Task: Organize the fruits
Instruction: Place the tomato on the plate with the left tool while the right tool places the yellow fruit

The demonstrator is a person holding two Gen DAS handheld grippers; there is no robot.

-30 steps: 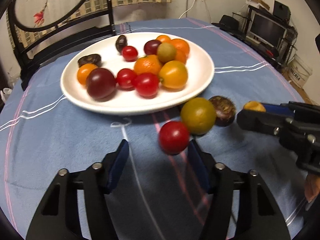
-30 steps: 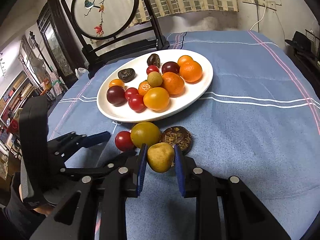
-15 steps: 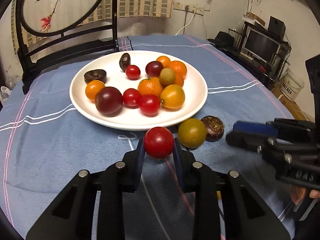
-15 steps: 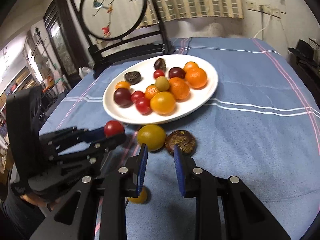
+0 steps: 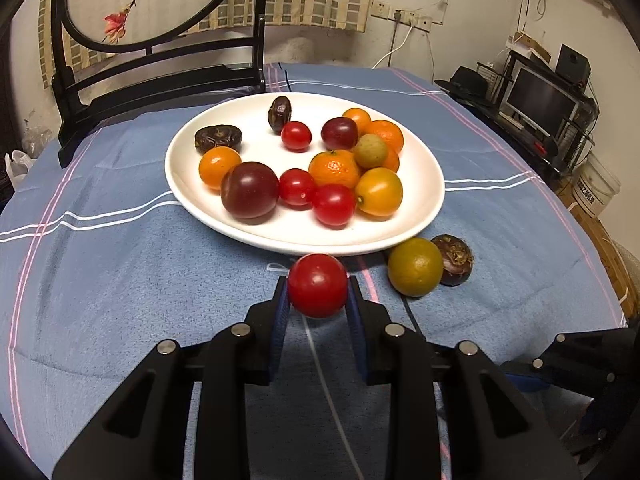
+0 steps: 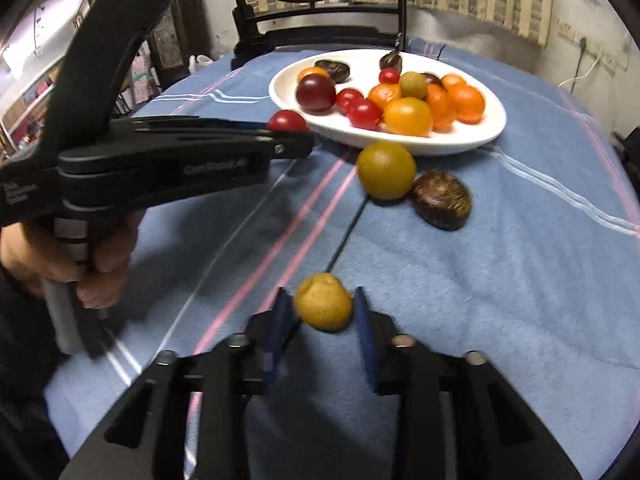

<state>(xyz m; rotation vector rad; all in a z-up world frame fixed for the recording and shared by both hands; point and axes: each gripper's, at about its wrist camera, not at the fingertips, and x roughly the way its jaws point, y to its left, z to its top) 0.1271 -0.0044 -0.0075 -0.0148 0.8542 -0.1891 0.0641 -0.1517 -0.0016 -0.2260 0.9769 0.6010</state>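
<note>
At six o'clock of the white plate [image 5: 434,184], the left tool [image 5: 318,300] clamps a red tomato [image 5: 318,285]; right tool [image 6: 322,312] grips a yellow fruit [image 6: 323,307]. Best lift clear over the rim, release gently.

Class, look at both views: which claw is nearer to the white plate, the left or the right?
Left. The left claw, shut on a red tomato, sits just below the white plate; the right claw, gripping a yellow fruit, is farther back.
</note>
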